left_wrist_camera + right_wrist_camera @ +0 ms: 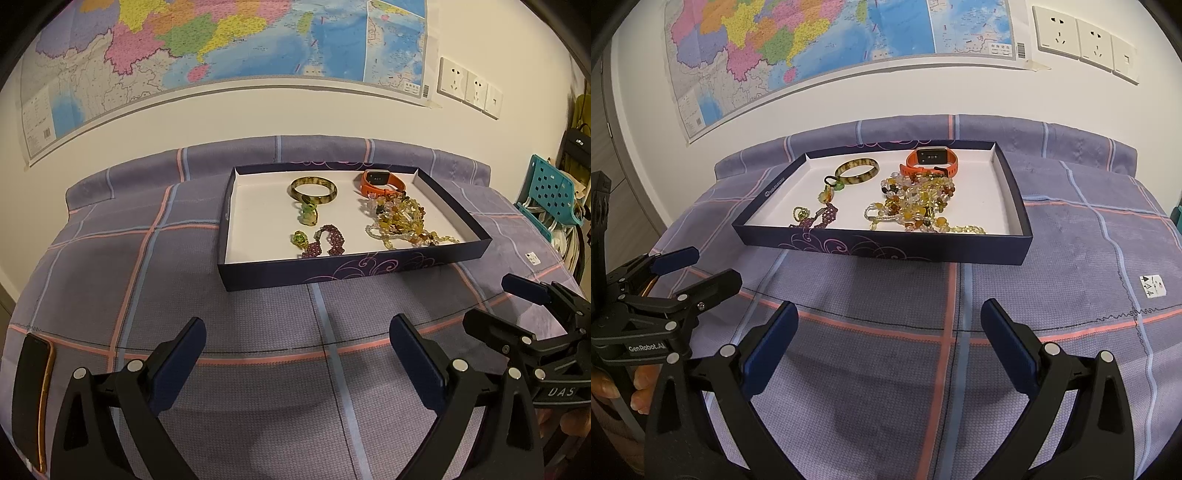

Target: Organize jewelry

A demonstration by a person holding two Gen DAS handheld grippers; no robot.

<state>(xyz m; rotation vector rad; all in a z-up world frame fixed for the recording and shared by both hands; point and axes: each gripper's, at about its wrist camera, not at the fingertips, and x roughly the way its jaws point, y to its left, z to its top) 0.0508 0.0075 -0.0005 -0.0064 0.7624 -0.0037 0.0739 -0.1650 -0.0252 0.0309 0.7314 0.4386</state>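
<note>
A dark blue shallow box (354, 271) (886, 251) with a white floor sits on the plaid cloth. Inside lie a green-brown bangle (314, 189) (857, 171), an orange smartwatch (380, 181) (932, 160), a heap of yellow and amber bead strands (402, 221) (916, 206), a purple bead bracelet (328, 242) (822, 218) and a small green pendant (309, 216). My left gripper (297, 350) is open and empty over the cloth, in front of the box. My right gripper (888, 332) is open and empty, also short of the box.
A phone (33, 398) lies on the cloth at the far left. A wall with a map (221, 48) and sockets (469, 86) stands behind the table. A teal perforated rack (550, 192) stands to the right. The cloth carries a white tag (1153, 286).
</note>
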